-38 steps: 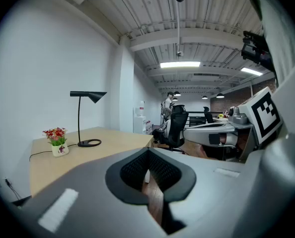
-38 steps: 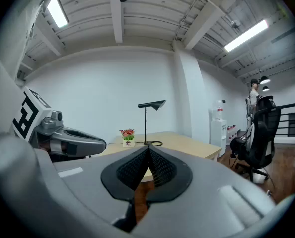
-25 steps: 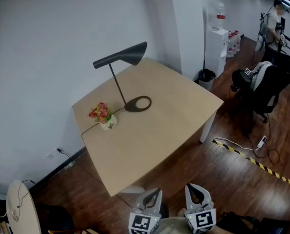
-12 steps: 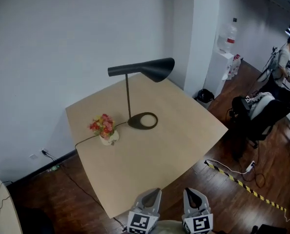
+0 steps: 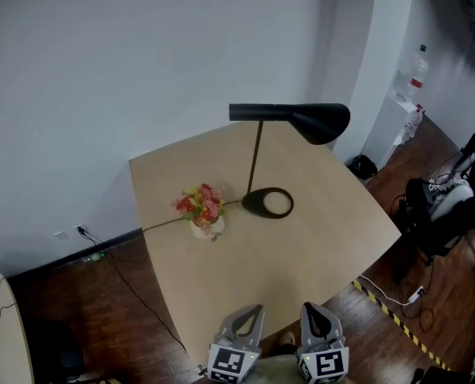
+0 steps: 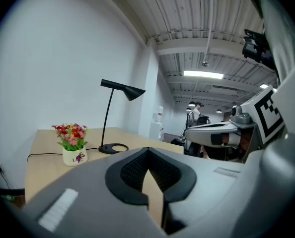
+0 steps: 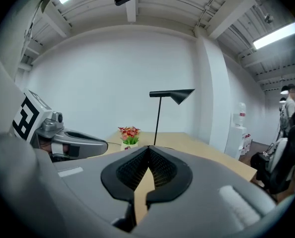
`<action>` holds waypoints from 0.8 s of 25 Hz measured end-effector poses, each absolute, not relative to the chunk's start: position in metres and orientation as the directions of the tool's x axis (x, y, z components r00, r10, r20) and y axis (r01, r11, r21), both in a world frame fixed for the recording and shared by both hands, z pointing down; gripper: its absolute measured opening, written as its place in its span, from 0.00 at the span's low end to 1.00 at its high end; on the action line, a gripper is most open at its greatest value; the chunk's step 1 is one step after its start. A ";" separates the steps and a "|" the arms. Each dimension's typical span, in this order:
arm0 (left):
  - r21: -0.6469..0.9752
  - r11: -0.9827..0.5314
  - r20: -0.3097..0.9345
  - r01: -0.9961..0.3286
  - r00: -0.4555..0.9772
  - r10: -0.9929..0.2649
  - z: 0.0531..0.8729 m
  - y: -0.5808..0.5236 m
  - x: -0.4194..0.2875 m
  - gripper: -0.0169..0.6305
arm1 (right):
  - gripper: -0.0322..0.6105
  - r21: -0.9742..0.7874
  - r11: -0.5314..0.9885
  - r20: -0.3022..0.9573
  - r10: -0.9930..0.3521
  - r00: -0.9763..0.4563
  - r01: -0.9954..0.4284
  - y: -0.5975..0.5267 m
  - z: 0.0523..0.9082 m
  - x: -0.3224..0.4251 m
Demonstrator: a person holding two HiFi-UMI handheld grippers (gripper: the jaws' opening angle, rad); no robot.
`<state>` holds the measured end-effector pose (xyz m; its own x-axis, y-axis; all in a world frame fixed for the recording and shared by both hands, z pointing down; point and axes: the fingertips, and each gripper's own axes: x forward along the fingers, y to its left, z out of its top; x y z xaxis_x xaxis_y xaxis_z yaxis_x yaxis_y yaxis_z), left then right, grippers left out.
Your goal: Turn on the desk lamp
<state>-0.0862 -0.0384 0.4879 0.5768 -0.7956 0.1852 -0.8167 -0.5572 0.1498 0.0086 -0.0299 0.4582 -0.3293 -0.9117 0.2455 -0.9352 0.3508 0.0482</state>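
Head view, lamp: black desk lamp with a thin stem, cone shade and ring base (image 5: 256, 162), upright at the middle of the frame on the far half of the light wooden table (image 5: 301, 254); shade pointing right, no glow visible.
Head view, flowers: small white pot of red and yellow flowers (image 5: 203, 214) just left of the ring base; thin black cable (image 5: 165, 225) running from the base past the pot to the table's left edge.
Head view, tongs: left gripper (image 5: 252, 310) and right gripper (image 5: 314, 309) side by side at the bottom edge, by the table's near corner, well apart from the lamp.
Head view, surroundings: white water dispenser with a bottle on top (image 5: 409, 102) at upper right; black office chair (image 5: 445, 214) at the right edge.
Left gripper view, tongs: at lower centre, tips pressed together, nothing between them.
Left gripper view, scene: lamp and flowers left of centre on the table; right gripper at mid right.
Right gripper view, tongs: at lower centre, tips meeting, nothing held.
Right gripper view, scene: lamp standing just above the jaw tips at centre, flowers just to its left, left gripper at mid left.
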 end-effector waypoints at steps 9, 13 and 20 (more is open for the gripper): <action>0.148 -0.397 0.260 -0.906 0.423 -0.868 0.505 -0.092 -0.113 0.02 | 0.05 0.006 0.516 0.283 -0.822 -0.493 -0.857 -0.105 0.486 -0.019; 0.141 -0.326 0.275 -0.935 0.353 -0.894 0.504 -0.127 -0.113 0.02 | 0.05 0.002 0.589 0.280 -0.776 -0.565 -0.808 -0.146 0.489 -0.022; 0.121 -0.218 0.287 -0.968 0.244 -0.926 0.500 -0.181 -0.107 0.02 | 0.05 -0.003 0.655 0.282 -0.724 -0.630 -0.755 -0.221 0.503 -0.017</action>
